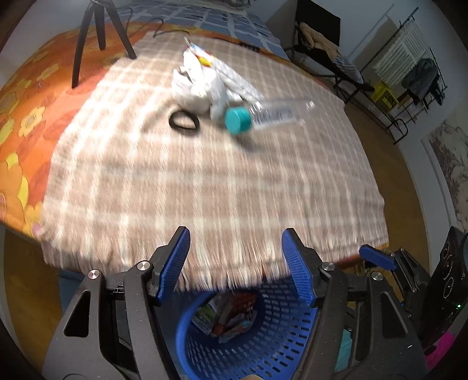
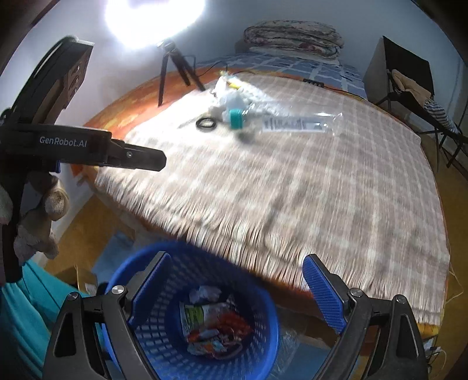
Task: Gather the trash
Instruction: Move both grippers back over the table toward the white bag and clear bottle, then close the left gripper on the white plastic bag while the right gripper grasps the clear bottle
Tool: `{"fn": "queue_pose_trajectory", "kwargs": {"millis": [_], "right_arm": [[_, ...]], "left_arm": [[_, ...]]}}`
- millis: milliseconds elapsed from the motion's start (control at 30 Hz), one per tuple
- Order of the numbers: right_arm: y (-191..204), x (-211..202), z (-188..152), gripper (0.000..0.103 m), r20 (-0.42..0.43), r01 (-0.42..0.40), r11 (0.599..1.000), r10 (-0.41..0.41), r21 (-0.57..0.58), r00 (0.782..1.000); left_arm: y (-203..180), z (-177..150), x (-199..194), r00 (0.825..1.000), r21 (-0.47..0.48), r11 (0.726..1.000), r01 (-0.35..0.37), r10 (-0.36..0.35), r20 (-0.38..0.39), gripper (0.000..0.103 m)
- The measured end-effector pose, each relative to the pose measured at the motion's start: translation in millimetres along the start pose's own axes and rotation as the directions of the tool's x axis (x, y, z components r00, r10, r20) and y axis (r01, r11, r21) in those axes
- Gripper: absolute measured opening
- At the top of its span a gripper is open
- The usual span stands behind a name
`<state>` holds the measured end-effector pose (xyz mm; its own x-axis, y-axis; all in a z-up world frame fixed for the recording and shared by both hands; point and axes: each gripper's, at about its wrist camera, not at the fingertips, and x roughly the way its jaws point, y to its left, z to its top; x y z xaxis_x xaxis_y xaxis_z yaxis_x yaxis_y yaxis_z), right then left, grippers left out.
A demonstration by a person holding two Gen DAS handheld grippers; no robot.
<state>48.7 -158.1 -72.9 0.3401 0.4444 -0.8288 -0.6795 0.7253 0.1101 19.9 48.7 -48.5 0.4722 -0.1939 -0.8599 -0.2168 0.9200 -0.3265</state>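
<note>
A clear plastic bottle [image 1: 269,115] [image 2: 292,122] with a teal cap lies on the checked blanket [image 1: 204,181] [image 2: 292,190] of a bed. Beside it sit crumpled white wrappers [image 1: 204,79] [image 2: 231,96] and a black ring [image 1: 184,120] [image 2: 205,122]. A blue perforated basket [image 1: 263,336] [image 2: 163,330] stands on the floor at the bed's near edge, with wrappers [image 1: 231,315] [image 2: 213,324] inside. My left gripper [image 1: 235,231] hangs open and empty above the basket. My right gripper [image 2: 238,257] is also open and empty, above the basket's rim.
A black tripod [image 1: 96,38] [image 2: 175,73] stands on the bed's far left. A gloved hand [image 2: 44,222] holds the left gripper's handle. A speaker [image 1: 450,277] stands on the right, with a drying rack [image 1: 409,67] and a chair [image 2: 409,93] farther back. A bright lamp [image 2: 155,17] glares above.
</note>
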Motion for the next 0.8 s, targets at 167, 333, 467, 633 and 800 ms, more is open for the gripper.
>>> {"fn": "queue_pose_trajectory", "kwargs": {"millis": [167, 333, 467, 633, 800], "right_arm": [[-20, 8, 32, 0.093, 0.025, -0.016, 0.996, 0.014, 0.092, 1.000], [-54, 24, 71, 0.093, 0.039, -0.055, 0.967, 0.047, 0.248, 0.998], [-80, 41, 101, 0.093, 0.055, -0.062, 0.935, 0.046, 0.348, 0.997], [-99, 60, 132, 0.093, 0.069, -0.034, 0.916, 0.007, 0.399, 0.998], [-117, 87, 153, 0.093, 0.054, -0.043, 0.869, 0.018, 0.494, 0.998]], "left_arm": [[15, 40, -1, 0.999, -0.049, 0.999, -0.015, 0.017, 0.050, 0.067], [25, 80, 7, 0.996, -0.082, 0.996, -0.020, 0.027, 0.080, 0.067], [34, 109, 19, 0.995, -0.112, 0.993, -0.030, 0.040, 0.089, 0.067], [49, 136, 42, 0.997, -0.185, 0.983, -0.020, 0.033, 0.070, 0.067], [53, 151, 62, 0.999, -0.214, 0.977, -0.011, 0.021, 0.046, 0.067]]}}
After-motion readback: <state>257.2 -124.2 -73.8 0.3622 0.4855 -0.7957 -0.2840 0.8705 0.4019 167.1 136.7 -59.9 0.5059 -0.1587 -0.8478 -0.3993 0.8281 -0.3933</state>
